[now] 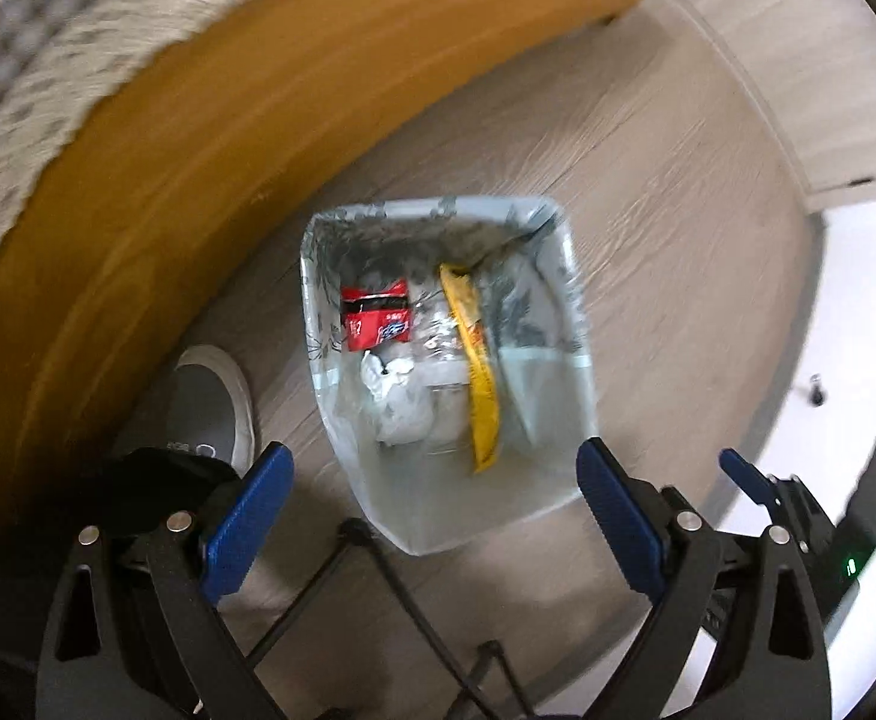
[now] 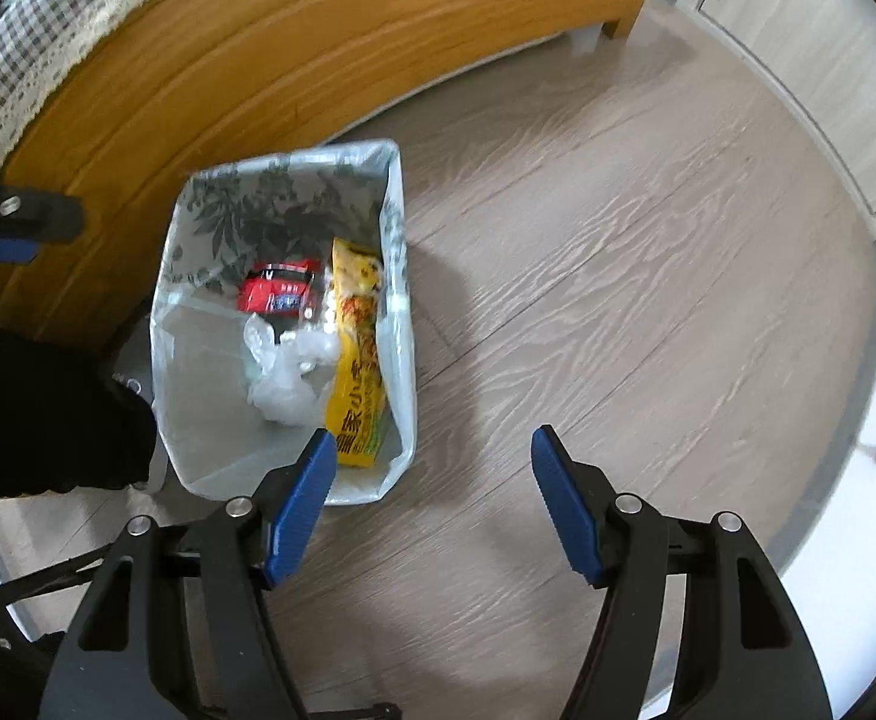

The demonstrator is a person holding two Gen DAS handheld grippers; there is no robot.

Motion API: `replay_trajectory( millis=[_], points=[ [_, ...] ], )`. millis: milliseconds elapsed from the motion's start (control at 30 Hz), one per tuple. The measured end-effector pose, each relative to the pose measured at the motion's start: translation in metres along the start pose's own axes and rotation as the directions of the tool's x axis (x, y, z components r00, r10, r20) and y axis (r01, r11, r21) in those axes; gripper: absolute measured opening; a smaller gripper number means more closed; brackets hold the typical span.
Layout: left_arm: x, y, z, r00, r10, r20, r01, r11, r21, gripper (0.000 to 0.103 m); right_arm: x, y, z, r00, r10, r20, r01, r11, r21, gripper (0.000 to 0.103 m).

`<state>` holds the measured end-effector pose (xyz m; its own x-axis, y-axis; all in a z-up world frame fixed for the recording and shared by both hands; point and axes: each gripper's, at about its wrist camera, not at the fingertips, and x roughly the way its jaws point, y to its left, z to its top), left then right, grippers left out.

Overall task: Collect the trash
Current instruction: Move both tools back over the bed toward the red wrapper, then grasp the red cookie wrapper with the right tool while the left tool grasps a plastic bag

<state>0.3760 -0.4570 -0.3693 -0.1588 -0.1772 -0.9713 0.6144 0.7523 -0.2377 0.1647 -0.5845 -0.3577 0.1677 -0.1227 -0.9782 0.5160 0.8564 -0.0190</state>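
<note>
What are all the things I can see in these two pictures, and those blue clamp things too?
bin: one, pale liner with grey leaf print, on the floor beside the wooden furniture
red wrapper: one, red and black, inside the bin at the far end
yellow packet: one, yellow with printed text, leaning along the bin's right wall
crumpled plastic: one clump, whitish clear, in the middle of the bin
wooden furniture: one, orange-brown, behind the bin
checked cloth: one, grey and white, draped over the furniture top
floor: grey wood-grain planks
cabinet: pale, with a small knob, far right
shoe: one, grey and white, left of the bin
left gripper: blue pads, open, empty, above the bin
right gripper: blue pads, open, empty
</note>
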Motion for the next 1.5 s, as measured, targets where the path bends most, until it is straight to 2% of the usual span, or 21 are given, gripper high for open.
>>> replay_trajectory(
  millis=[67,133,167,267,333,367,533,567,633,667,733,767,867,1067,1233,1300,1400,1433,1467,1500],
  points=[
    [-0.018,0.009,-0.006,0.999,-0.012,0.036,0.012,1.000,-0.018,0.092,-0.011,0.005,0.007,1.000,-0.026,0.015,0.026,1.000,-0.013,0.065],
    [-0.048,0.017,-0.013,0.992,-0.036,0.122,0.039,0.999,-0.022,0.092,-0.030,0.011,0.019,0.997,-0.052,0.058,0.053,0.998,-0.015,0.065],
    [-0.064,0.021,-0.016,0.985,-0.044,0.167,0.048,0.999,-0.015,0.092,-0.039,0.015,0.024,0.995,-0.055,0.082,0.056,0.998,-0.015,0.065],
    [-0.119,0.036,-0.023,0.947,-0.040,0.318,0.040,0.999,0.006,0.092,-0.075,0.031,0.049,0.982,-0.054,0.179,0.059,0.998,-0.021,0.065],
    [-0.159,0.050,-0.029,0.909,-0.043,0.414,0.042,0.999,0.010,0.092,-0.102,0.050,0.067,0.966,-0.036,0.256,0.048,0.998,-0.041,0.065],
    [-0.181,0.059,-0.034,0.883,-0.044,0.467,0.044,0.999,0.011,0.092,-0.113,0.060,0.074,0.957,-0.024,0.289,0.042,0.998,-0.054,0.065],
    [-0.251,0.104,-0.054,0.782,-0.003,0.624,0.018,1.000,-0.018,0.092,-0.166,0.132,0.115,0.901,0.070,0.428,0.015,0.981,-0.192,0.065],
    [-0.261,0.115,-0.057,0.764,0.014,0.645,0.012,0.999,-0.035,0.092,-0.172,0.146,0.122,0.894,0.086,0.440,0.011,0.977,-0.214,0.065],
    [-0.286,0.144,-0.065,0.712,0.063,0.699,-0.005,0.996,-0.085,0.092,-0.183,0.176,0.139,0.879,0.129,0.460,-0.003,0.964,-0.265,0.065],
    [-0.293,0.154,-0.068,0.695,0.080,0.715,-0.010,0.995,-0.101,0.092,-0.187,0.193,0.149,0.872,0.148,0.466,-0.005,0.956,-0.293,0.065],
    [-0.316,0.185,-0.076,0.646,0.130,0.752,-0.022,0.988,-0.152,0.095,-0.189,0.217,0.163,0.868,0.167,0.468,-0.005,0.944,-0.329,0.065],
    [-0.324,0.198,-0.079,0.629,0.147,0.763,-0.021,0.985,-0.172,0.095,-0.189,0.228,0.171,0.867,0.178,0.465,-0.006,0.937,-0.348,0.065],
    [-0.343,0.245,-0.083,0.617,0.191,0.763,0.000,0.970,-0.243,0.095,-0.188,0.269,0.202,0.863,0.230,0.450,-0.035,0.915,-0.401,0.065],
    [-0.347,0.314,-0.072,0.624,0.258,0.738,0.027,0.936,-0.350,0.095,-0.170,0.361,0.281,0.858,0.326,0.398,-0.109,0.872,-0.478,0.065],
    [-0.340,0.353,-0.053,0.640,0.274,0.718,0.023,0.927,-0.375,0.095,-0.130,0.437,0.349,0.875,0.356,0.327,-0.128,0.823,-0.553,0.065],
    [-0.338,0.364,-0.042,0.644,0.281,0.712,0.013,0.926,-0.377,0.095,-0.116,0.458,0.370,0.883,0.342,0.323,-0.115,0.823,-0.556,0.065],
    [-0.334,0.373,-0.018,0.649,0.276,0.709,0.007,0.930,-0.368,0.095,-0.087,0.475,0.404,0.900,0.331,0.284,-0.137,0.832,-0.537,0.065],
    [-0.332,0.374,-0.008,0.651,0.269,0.710,0.007,0.933,-0.360,0.095,-0.081,0.475,0.410,0.903,0.336,0.268,-0.152,0.834,-0.531,0.064],
    [-0.331,0.374,-0.001,0.654,0.262,0.710,0.006,0.936,-0.351,0.095,-0.074,0.475,0.415,0.907,0.344,0.244,-0.175,0.833,-0.524,0.058],
    [-0.329,0.373,0.010,0.655,0.254,0.711,0.003,0.941,-0.339,0.095,-0.068,0.472,0.418,0.904,0.368,0.216,-0.215,0.831,-0.513,0.045]
  ],
)
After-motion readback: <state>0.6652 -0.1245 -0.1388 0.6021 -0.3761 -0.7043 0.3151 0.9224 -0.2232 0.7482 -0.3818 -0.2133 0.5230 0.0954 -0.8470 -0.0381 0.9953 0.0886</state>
